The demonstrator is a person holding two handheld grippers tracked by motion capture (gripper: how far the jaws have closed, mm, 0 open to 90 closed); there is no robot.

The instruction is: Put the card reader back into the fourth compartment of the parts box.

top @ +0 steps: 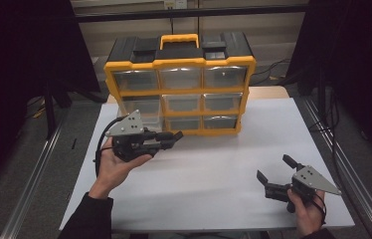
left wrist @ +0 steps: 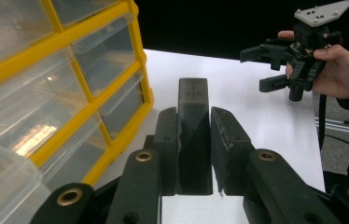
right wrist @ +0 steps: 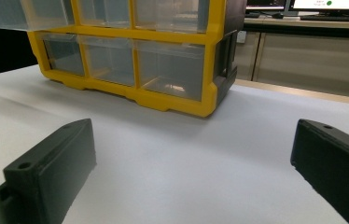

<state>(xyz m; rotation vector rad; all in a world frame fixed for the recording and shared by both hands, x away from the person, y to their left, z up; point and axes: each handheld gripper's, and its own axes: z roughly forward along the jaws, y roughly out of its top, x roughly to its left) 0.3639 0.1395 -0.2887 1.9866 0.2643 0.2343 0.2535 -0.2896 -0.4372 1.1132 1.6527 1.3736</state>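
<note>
We see open white table [top: 214,184] between both grippers, free to cross; the yellow drawer cabinet [top: 180,87] blocks the far side, one left drawer [top: 141,117] jutting out.

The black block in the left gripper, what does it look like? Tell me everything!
The black block is a dark, smooth, plastic-looking bar with a squared end. It is clamped between the two jaws of the left gripper, whose pads press on both its long sides, and its end sticks out past the fingertips. In the high view it points level toward the yellow drawer cabinet, raised off the white table. Nothing else touches it.
</note>
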